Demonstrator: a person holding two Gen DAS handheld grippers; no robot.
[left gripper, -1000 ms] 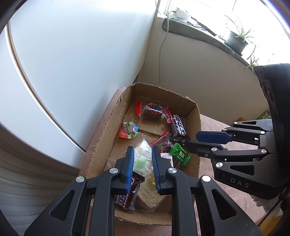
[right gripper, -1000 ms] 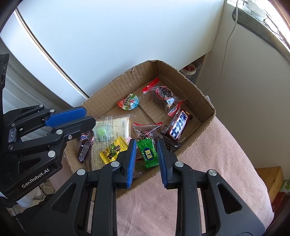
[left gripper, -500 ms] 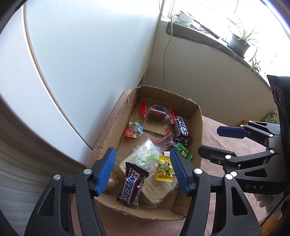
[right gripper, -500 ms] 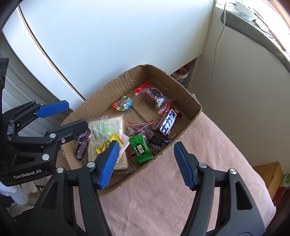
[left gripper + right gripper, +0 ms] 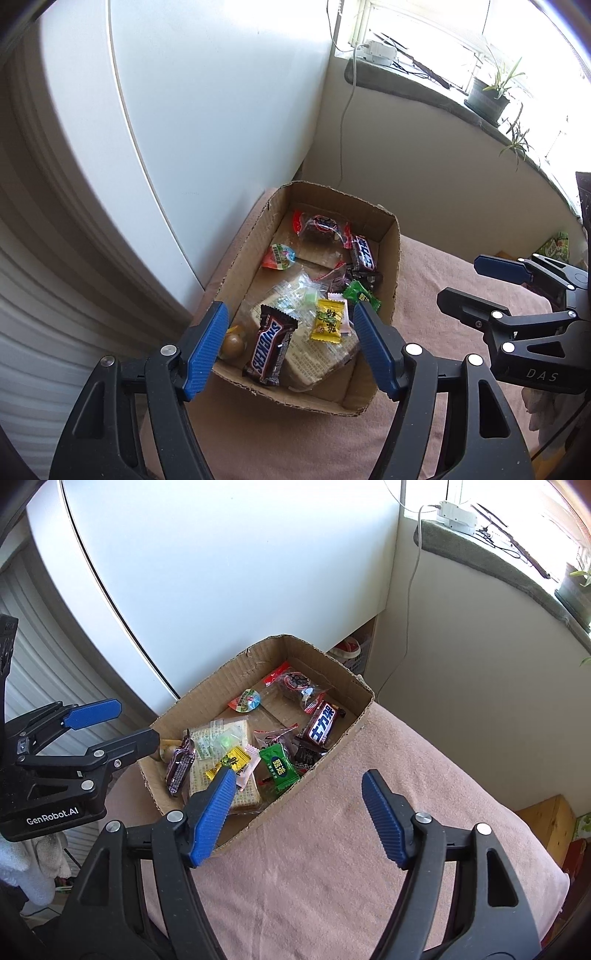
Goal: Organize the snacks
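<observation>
A brown cardboard box (image 5: 395,254) (image 5: 351,686) sits on a pink cloth. It holds a Snickers bar (image 5: 271,343), a yellow candy (image 5: 327,320) (image 5: 232,762), a green candy (image 5: 360,297) (image 5: 279,768), a cracker pack (image 5: 225,738), a dark bar with white letters (image 5: 362,254) (image 5: 321,725), a red-ended pack (image 5: 319,227) and a round red-green sweet (image 5: 279,256) (image 5: 245,700). My left gripper (image 5: 288,321) is open and empty, raised above the box's near end. My right gripper (image 5: 299,786) is open and empty, raised above the box's right rim.
A pink cloth (image 5: 332,867) covers the surface under the box. A white curved panel (image 5: 203,110) stands behind and left of the box. A windowsill with a potted plant (image 5: 487,96) and a cable lies at the back right. A wooden crate (image 5: 550,823) is low right.
Both grippers opened wide, letting go of the candies they held inside the box, and pulled back and up away from it. The yellow and green candies now lie in the box.
</observation>
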